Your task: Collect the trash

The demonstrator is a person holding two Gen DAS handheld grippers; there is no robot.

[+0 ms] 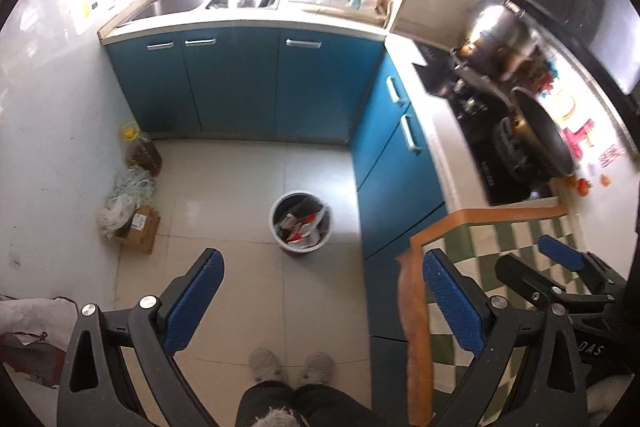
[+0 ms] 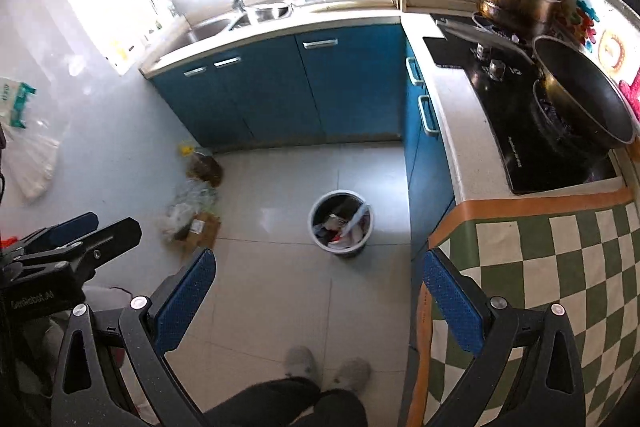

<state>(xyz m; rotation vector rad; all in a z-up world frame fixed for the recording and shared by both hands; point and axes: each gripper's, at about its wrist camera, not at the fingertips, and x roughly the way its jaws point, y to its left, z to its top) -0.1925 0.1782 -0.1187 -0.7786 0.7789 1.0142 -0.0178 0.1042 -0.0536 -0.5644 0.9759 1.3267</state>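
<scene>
Hovering: both tongs (image 1: pixel 322 301) (image 2: pixel 320 297) agape, trash bin (image 1: pixel 302 221) (image 2: pixel 341 223) below, apart.

- We see the trash bin (image 1: pixel 302 221) standing on the floor (image 1: pixel 224 179), near the corner where two runs of cabinets (image 1: pixel 240 83) meet.
- Left of it, by the wall, a cardboard box (image 1: pixel 140 229) lies with bags (image 1: pixel 120 199) on it; an oil jug (image 1: pixel 141 151) stands just behind.
- The sink (image 1: pixel 172 5) sits at the far surface; the stove (image 2: pixel 520 115) carries a wok (image 2: pixel 580 95) on the right surface (image 2: pixel 460 147).

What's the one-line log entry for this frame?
phase: approach | left gripper: open, empty | right gripper: open, empty | bin: on floor, holds trash | contact: none
</scene>
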